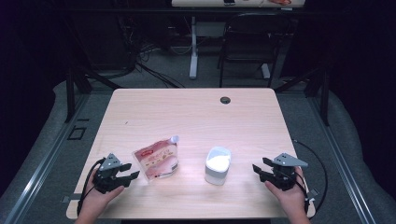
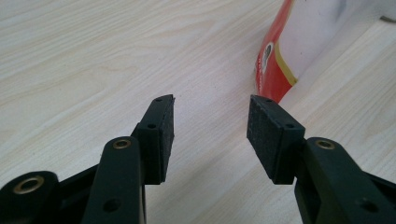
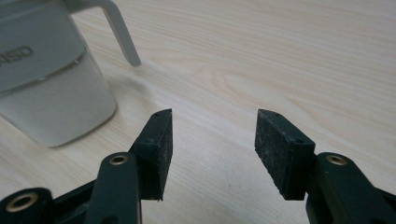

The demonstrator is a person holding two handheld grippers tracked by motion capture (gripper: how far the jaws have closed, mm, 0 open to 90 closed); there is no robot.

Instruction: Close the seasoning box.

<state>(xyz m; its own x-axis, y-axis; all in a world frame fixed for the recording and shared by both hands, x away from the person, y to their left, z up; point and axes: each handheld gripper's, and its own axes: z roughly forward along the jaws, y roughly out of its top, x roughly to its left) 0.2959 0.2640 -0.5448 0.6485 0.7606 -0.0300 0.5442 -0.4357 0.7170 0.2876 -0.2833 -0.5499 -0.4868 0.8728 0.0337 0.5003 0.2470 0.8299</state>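
Pale wood worktop (image 1: 187, 112), with two things near its front edge: a pouch (image 1: 156, 159) left of middle and a white jug (image 1: 217, 165) right of middle, well apart from each other

Pouch: clear with a red and cream label, lying flat, its white spout pointing toward the far right, its near left corner just beside the left gripper (image 1: 130, 171)

Left gripper: held low over the worktop at the front left, jaws pointing right toward the pouch, spread wide with nothing between them, gripping nothing; seen in the left gripper view (image 2: 210, 122) with bare wood in the gap and the red edge of the pouch (image 2: 273, 70) just past the right-hand pad (image 2: 266, 135), not touching it

Jug: standing upright, translucent lower part, white powder or liquid inside, exact content not clear; in the right gripper view sitting at the upper left (image 3: 51, 88) with a thin white handle hanging down its side

Right gripper (image 1: 258, 169): at the front right, jaws aimed left at the jug but well short of it, wide open and empty; in its own view (image 3: 214, 133) only bare wood between the pads

Grey floor, cables, a chair (image 1: 250, 42) and another table leg beyond the far edge
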